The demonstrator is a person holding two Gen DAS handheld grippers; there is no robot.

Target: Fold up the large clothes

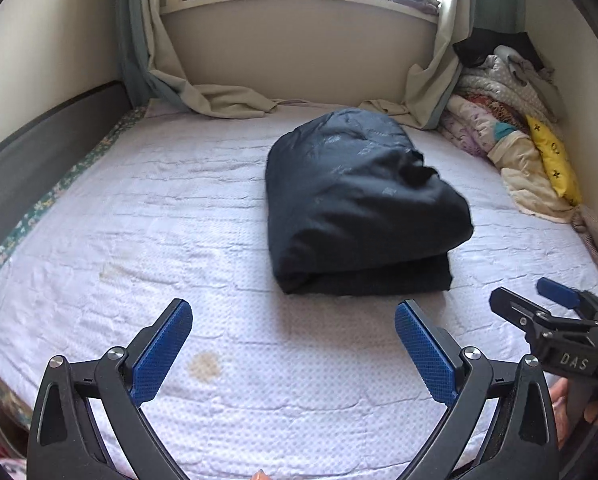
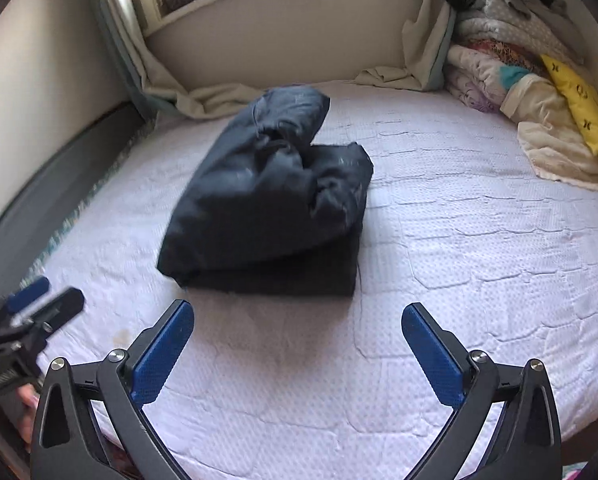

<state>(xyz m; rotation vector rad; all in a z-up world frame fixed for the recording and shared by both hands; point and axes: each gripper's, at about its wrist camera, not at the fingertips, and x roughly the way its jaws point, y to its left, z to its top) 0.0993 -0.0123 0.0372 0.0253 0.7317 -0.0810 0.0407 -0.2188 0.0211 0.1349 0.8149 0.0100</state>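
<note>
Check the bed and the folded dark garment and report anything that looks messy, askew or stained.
The dark garment is folded, but its top layer bulges and sits skewed over the flatter bottom layer. A brownish stain marks the white bed cover near the left gripper. Loose bedding is heaped in the far right corner.

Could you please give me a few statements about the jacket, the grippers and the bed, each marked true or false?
1. The dark jacket lies folded into a bundle on the bed. True.
2. The left gripper grips the jacket. False: it is open and apart from it.
3. The right gripper is open. True.
4. The yellow pillow lies on top of the jacket. False: it sits in the pile of bedding by the wall.
</note>
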